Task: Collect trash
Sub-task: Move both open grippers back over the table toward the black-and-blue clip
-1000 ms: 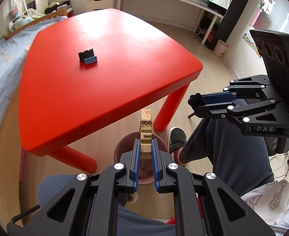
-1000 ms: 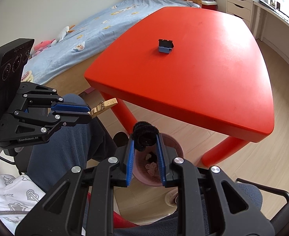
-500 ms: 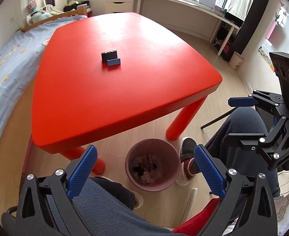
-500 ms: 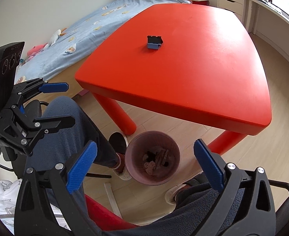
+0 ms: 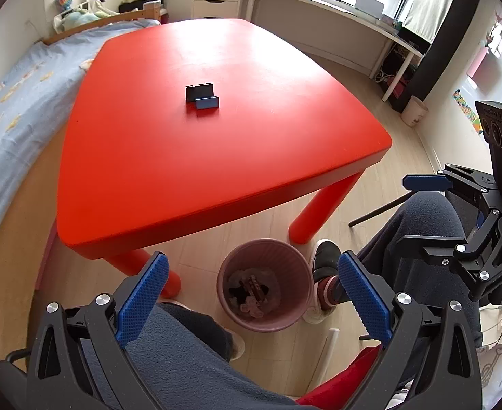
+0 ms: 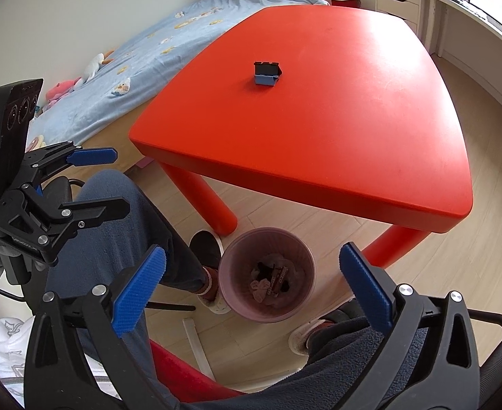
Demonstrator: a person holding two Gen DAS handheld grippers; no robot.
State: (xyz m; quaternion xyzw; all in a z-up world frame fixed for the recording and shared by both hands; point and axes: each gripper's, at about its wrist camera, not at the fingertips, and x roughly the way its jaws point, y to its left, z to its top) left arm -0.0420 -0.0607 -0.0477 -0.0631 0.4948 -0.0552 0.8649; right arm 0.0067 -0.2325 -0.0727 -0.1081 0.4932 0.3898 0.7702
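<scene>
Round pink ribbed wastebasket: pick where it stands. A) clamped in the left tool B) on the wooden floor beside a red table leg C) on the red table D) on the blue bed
B: the round pink ribbed wastebasket sits on the wooden floor by a red table leg, both tools open above it.

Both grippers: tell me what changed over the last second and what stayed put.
The left gripper opened and dropped its wooden piece; the right gripper opened and dropped its black fuzzy item. Both fell toward the pink wastebasket below, and both grippers now hang empty above it, jaws wide. The small black-and-blue holder stayed where it was on the red table.
</scene>
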